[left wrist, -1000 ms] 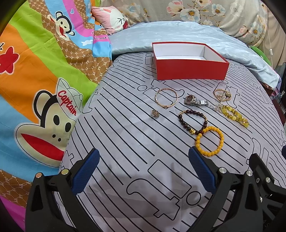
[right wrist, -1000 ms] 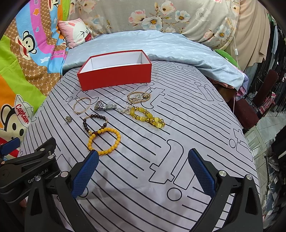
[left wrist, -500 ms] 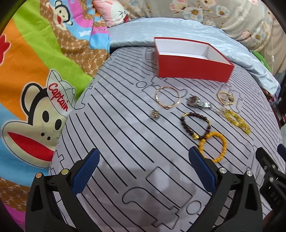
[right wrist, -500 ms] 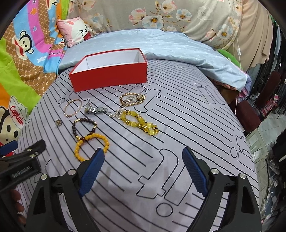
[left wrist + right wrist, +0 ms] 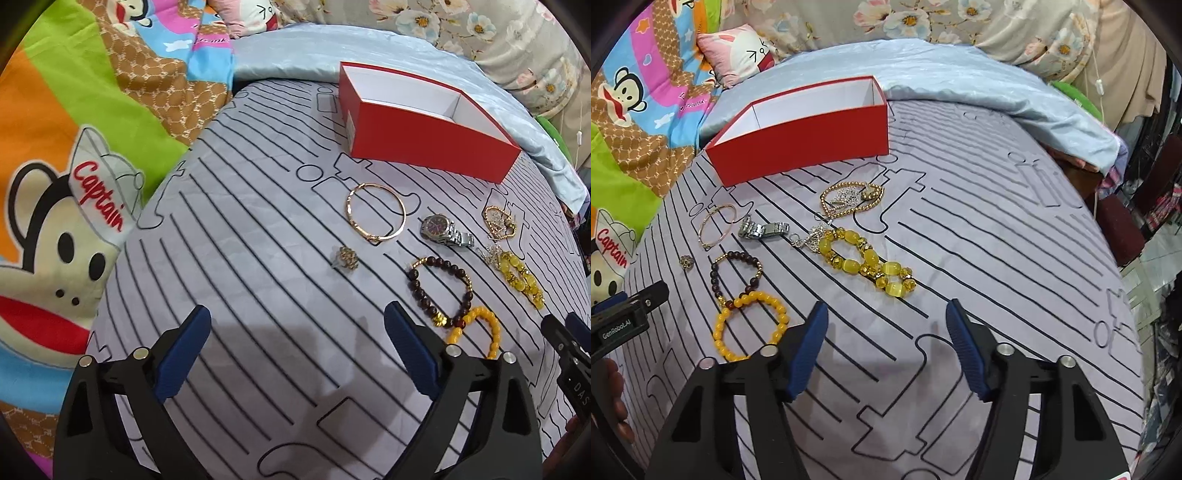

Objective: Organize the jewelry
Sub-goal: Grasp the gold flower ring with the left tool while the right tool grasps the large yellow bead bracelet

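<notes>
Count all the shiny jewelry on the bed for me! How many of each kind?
Bracelets: 5: gold bangle, dark bead bracelet, orange bead bracelet, yellow stone bracelet, gold bead bracelet
Watches: 1: silver watch
Rings: 1: gold ring
Total: 7

Right claw (image 5: 886, 347) narrower, nothing between — both claws nearer the jewelry

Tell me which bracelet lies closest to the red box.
The thin gold bangle: a plain rigid metal hoop with no beads, lying just before the red box.
</notes>
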The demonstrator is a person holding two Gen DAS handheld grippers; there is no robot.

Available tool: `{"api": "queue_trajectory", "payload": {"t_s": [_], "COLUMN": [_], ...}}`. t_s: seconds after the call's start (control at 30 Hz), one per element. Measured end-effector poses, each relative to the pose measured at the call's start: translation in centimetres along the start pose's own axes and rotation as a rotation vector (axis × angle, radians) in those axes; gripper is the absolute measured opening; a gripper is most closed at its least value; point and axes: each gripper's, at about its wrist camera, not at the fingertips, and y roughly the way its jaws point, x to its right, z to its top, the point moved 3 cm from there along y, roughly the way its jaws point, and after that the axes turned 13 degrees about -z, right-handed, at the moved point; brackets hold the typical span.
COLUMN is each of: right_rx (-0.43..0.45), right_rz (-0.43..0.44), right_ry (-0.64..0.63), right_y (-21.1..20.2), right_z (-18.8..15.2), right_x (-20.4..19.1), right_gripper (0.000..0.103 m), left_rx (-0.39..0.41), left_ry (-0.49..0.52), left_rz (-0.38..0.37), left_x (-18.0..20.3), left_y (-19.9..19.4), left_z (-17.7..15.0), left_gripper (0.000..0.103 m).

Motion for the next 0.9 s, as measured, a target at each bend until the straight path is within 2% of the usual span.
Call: {"api": "queue_trajectory", "payload": {"t_s": [0.1,0.3,0.5,0.7,0.9], "right_rx": [-0.023,-0.019,-0.024,-0.054,-0.048], "right_rz": [0.034,0.061,0.094,0.099,0.093], "right_ry": [0.008,-0.020,-0.017,-0.027,-0.037], "right_y": [1.1,2.5,3.6,5.0,4.8], "right_z": [0.5,2.1,3.9,4.1,3.4], "right_x": [-0.2,-1.2,-1.8,-2.3,-2.1], "right_gripper": [0.049,0.047,0.046,0.028,0.010], "left_rx": [-0.004,-0.016,-0.023,-0.026,-0.028], "left_ry": [0.009,0.006,0.004,-0.010,-0.020], "left_rz": [-0.005,-0.025,-0.027,-0.031,-0.037], "left_x": [0.3,0.6,0.6,0.2,-0.2], "left_y": [0.6,1.8,2.4,2.6,3.0], "left_z": [0.4,1.0,1.4,1.5,1.5], "left_gripper": [0.090,0.084,0.083,0.083,0.083]}}
